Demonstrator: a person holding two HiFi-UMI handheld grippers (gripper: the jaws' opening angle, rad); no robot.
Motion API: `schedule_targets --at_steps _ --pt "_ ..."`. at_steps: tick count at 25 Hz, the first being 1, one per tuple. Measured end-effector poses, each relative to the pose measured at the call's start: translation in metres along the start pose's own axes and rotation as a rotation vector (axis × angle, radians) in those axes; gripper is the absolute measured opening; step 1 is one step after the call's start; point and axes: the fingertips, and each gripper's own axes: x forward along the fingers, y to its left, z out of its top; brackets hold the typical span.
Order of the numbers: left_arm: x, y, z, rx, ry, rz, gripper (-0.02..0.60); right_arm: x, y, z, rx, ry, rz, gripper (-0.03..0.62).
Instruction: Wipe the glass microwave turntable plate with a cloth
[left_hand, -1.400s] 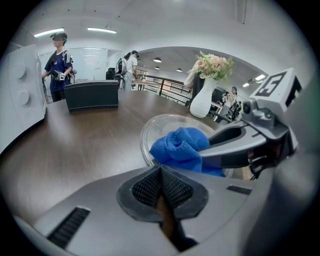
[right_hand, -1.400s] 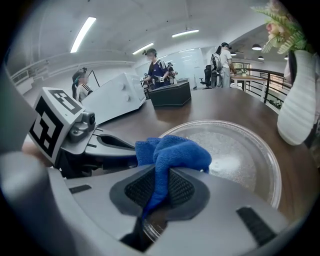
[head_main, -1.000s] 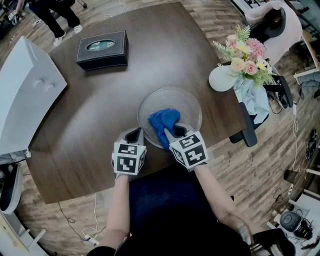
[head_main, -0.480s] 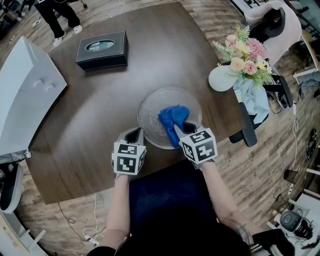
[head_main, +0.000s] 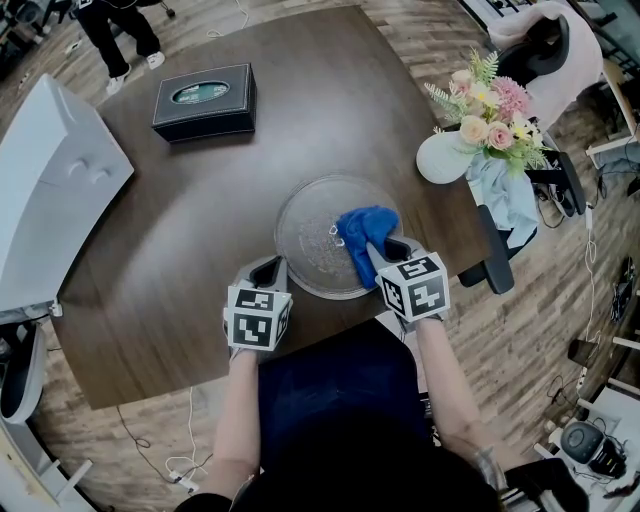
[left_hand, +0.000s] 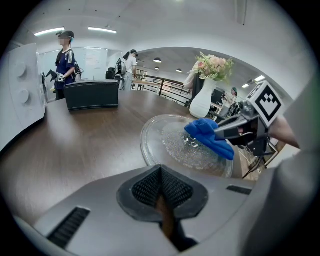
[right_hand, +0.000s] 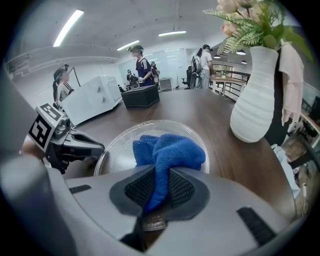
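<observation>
The round glass turntable plate (head_main: 300, 232) lies flat on the dark wooden table (head_main: 180, 250), near its front edge. A blue cloth (head_main: 365, 224) rests on the plate's right half, and my right gripper (head_main: 386, 252) is shut on its near end. From the right gripper view the cloth (right_hand: 167, 150) bunches up between the pads over the plate (right_hand: 117, 152). My left gripper (head_main: 266, 271) is shut and empty, just short of the plate's near-left rim. In the left gripper view the plate (left_hand: 170, 147) and cloth (left_hand: 207, 137) lie ahead of the left gripper (left_hand: 161, 186).
A black tissue box (head_main: 205, 98) stands at the table's far left. A white vase of flowers (head_main: 452, 155) sits right of the plate near the table edge. A white appliance (head_main: 50, 185) occupies the left side. A chair (head_main: 495, 250) stands beside the table's right edge. People stand far off.
My right gripper has dragged the blue cloth from the plate's near-left part across to its right half. The left gripper and the plate have stayed put.
</observation>
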Motion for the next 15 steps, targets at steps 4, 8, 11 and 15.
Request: schedule_targets --at_steps 4,8,11,15 --pt "0.0 0.0 0.0 0.0 -0.002 0.002 0.003 -0.004 -0.012 -0.001 0.021 -0.004 -0.023 0.048" --pt "0.0 0.0 0.0 -0.001 -0.002 0.003 0.003 -0.008 -0.024 -0.001 0.007 0.001 -0.056 0.048" --pt "0.0 0.0 0.0 -0.003 -0.002 0.002 0.003 -0.01 -0.03 -0.001 0.0 0.005 -0.072 0.048" --pt "0.001 0.001 0.0 -0.006 -0.002 0.001 0.003 -0.012 -0.041 -0.002 0.002 0.007 -0.095 0.048"
